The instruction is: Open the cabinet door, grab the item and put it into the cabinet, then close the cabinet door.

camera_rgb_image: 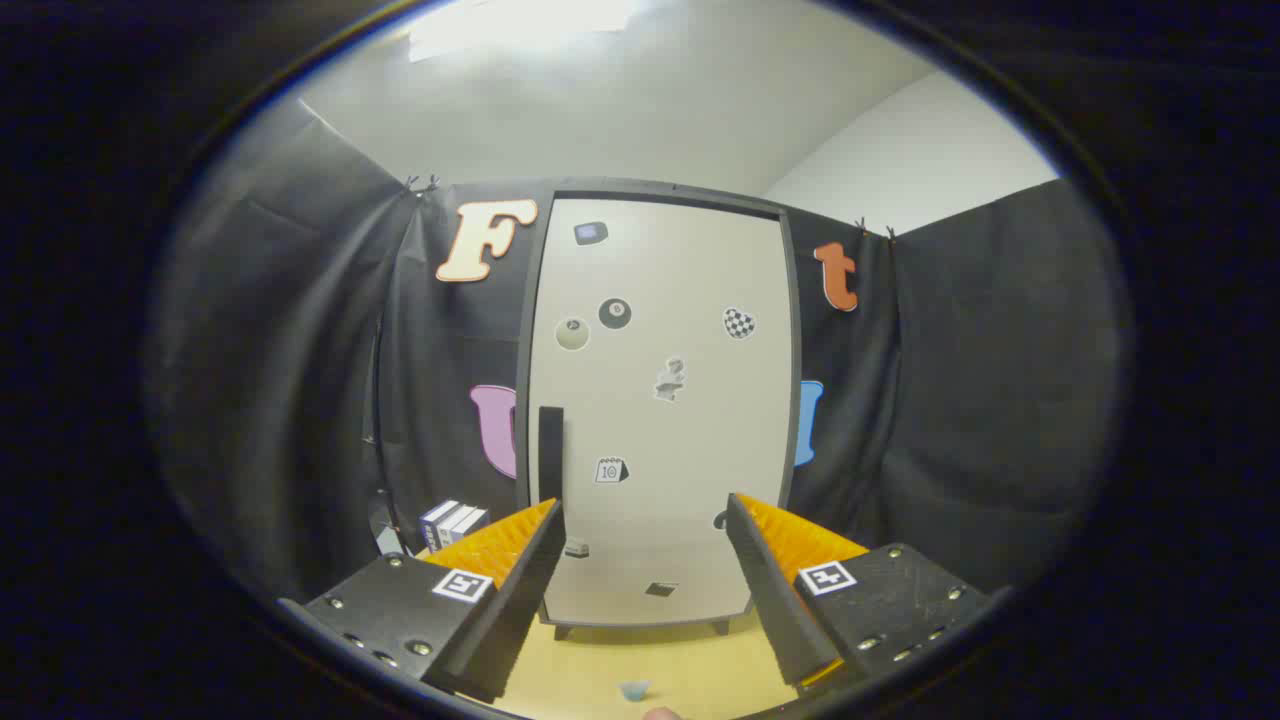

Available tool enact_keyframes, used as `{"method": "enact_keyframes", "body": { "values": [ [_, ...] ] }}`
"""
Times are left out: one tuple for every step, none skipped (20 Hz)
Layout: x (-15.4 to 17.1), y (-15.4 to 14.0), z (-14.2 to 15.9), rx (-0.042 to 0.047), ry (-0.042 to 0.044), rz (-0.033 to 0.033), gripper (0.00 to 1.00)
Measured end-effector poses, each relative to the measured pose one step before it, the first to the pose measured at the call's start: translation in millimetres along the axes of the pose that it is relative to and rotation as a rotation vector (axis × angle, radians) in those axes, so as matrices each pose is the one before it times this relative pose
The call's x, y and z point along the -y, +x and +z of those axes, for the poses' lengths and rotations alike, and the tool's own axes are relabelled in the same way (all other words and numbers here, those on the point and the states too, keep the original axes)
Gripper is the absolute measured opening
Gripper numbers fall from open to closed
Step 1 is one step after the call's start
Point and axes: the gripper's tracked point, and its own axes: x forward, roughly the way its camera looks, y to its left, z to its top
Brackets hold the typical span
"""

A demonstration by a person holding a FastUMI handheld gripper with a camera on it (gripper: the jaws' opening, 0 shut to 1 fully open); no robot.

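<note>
A tall cabinet (660, 400) with a pale door stands straight ahead on the wooden table (650, 660), its door closed. Small stickers dot the door. A dark vertical handle (550, 452) sits at the door's left edge, just above my left finger (520, 570). My gripper (645, 580) is open, with only the lower part of the door showing between its fingers, some way beyond them. A small pale blue item (633, 689) lies on the table below and between the fingers, close to me.
A small white and blue box (452, 521) stands on the table left of the cabinet, behind my left finger. Black cloth walls close in on both sides and behind the cabinet.
</note>
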Motion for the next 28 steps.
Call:
{"method": "enact_keyframes", "body": {
  "values": [
    [-0.75, -0.18, -1.27, -0.00662, 0.00213, 0.00625, 0.96],
    [-1.34, -1.44, 0.71, -0.00111, 0.00694, 0.0066, 0.96],
    [1.49, 0.27, 1.81, 0.00518, 0.00572, 0.00213, 0.96],
    [1.91, 0.26, -0.02, 0.00274, 0.00292, -0.00321, 0.96],
    [-1.14, 0.51, -2.85, -0.00676, -0.00061, -0.00051, 0.96],
    [-0.14, 1.87, -1.32, -0.00697, -0.00567, -0.00142, 0.96],
    [-0.17, 1.57, -0.45, -0.00207, -0.01011, -0.00277, 0.96],
    [-0.52, 1.71, 0.62, 0.0014, -0.01074, -0.00243, 0.96],
    [0.05, 1.57, -1.41, -0.00141, -0.00269, 0.00206, 0.96],
    [-1.71, 0.72, 0.22, -0.00469, 0.00225, 0.00124, 0.96],
    [0.53, 0.85, -0.99, -0.00411, 0.00024, 0.00255, 0.96],
    [1.0, 1.52, 0.69, -0.00044, -0.00035, -0.00324, 0.96],
    [0.08, 3.32, 0.08, -0.00086, -0.00241, 0.00036, 0.96],
    [-0.61, 2.91, 1.05, 0.00228, 0.00192, 0.00265, 0.96],
    [0.01, 1.43, -1.27, -0.0024, 0.00821, 0.00625, 0.96],
    [0.53, 1.05, 0.61, -0.00316, 0.00544, 0.00417, 0.96],
    [0.6, 2.9, -1.11, -0.00138, 0.00339, 0.00376, 0.96],
    [-1.18, 3.39, -0.18, -0.00467, 0.00197, 0.003, 0.96],
    [-2.52, 5.21, -0.95, -0.00359, 0.00418, 0.00259, 0.96],
    [-2.99, 5.1, -0.63, -0.00197, 0.00291, 0.00526, 0.96],
    [-4.78, 5.91, -2.14, -0.00283, 0.00465, 0.00792, 0.96],
    [-6.14, 7.75, -0.56, -0.00202, 0.00728, 0.01178, 0.96],
    [-5.28, 6.63, -1.54, -0.00189, 0.0041, 0.01079, 0.96],
    [-6.99, 9.07, -2.39, -0.0047, 0.00406, 0.0119, 0.96],
    [-6.24, 9.32, -2.04, -0.00424, 0.00248, 0.00852, 0.96],
    [-7.3, 10.82, -1.6, -0.00291, 0.00162, 0.01177, 0.96],
    [-6.51, 10.72, -2.38, -0.00226, 0.00118, 0.00999, 0.96],
    [-5.81, 11.05, -1.08, -0.00144, -0.0016, 0.01049, 0.96]
  ]
}}
